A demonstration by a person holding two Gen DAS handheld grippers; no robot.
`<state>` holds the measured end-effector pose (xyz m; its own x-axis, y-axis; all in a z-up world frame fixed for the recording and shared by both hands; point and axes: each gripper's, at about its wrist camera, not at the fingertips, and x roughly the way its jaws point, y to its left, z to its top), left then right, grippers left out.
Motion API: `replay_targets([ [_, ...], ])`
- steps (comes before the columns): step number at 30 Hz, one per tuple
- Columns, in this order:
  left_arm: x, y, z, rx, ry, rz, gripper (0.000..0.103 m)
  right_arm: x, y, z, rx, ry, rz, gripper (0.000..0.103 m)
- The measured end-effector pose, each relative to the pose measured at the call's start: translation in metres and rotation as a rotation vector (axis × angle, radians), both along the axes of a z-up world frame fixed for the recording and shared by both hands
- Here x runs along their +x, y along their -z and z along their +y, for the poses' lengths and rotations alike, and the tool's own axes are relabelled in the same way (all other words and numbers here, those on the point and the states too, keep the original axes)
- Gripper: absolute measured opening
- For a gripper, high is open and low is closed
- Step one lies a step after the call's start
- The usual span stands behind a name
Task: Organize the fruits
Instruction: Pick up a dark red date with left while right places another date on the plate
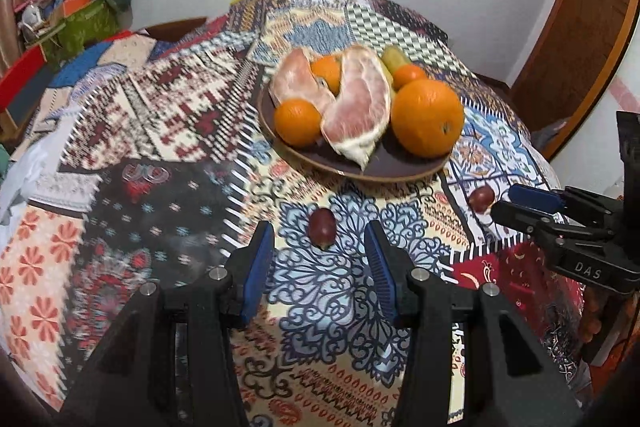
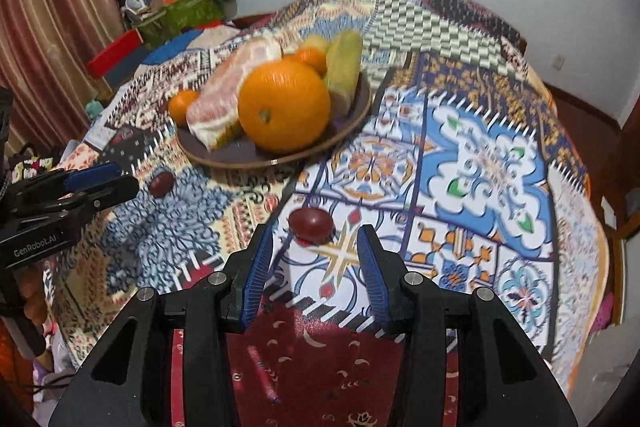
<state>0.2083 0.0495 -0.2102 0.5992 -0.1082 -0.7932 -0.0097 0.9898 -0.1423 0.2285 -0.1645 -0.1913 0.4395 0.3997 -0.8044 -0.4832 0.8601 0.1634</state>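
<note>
**Plate full, two small fruits still loose on the cloth**

Left wrist view: the plate point(image 1: 400, 175) already carries oranges, pomelo pieces and greenish fruit. One small dark red fruit point(image 1: 322, 228) lies on the patterned cloth point(image 1: 160, 115), just ahead of the left gripper point(image 1: 320, 247) — its jaws stand apart, nothing between the pads.

Right wrist view: a second dark red fruit point(image 2: 311, 224) sits near the plate point(image 2: 248, 159), just ahead of the right gripper point(image 2: 314, 247), whose jaws are likewise apart and empty. Judging by this, both loose fruits remain to be picked up and plated.

The right gripper point(image 1: 532, 203) reads "DAS"; the left gripper point(image 2: 116, 183) reads "GenRobot.AI".
</note>
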Motion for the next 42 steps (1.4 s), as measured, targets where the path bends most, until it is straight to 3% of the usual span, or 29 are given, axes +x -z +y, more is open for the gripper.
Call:
replay_targets([
  [9,0.015,0.02,-0.002,0.005,0.02,0.04,0.034,0.008,0.008,0.009,-0.026,-0.014,0.003,0.04],
  [13,0.018,0.022,-0.001,0.007,0.021,0.037,0.029,0.007,0.009,0.014,-0.039,-0.02,-0.01,0.026],
  [17,0.021,0.023,-0.002,0.003,0.03,0.032,0.015,0.007,0.01,0.014,-0.036,-0.015,-0.014,0.025],
  [32,0.013,-0.007,-0.001,-0.009,0.04,-0.055,0.014,0.002,-0.011,0.034,0.006,-0.041,-0.048,0.024],
  [42,0.035,-0.013,-0.004,-0.019,0.068,-0.079,0.014,0.014,-0.012,0.063,0.022,-0.067,-0.049,0.024],
])
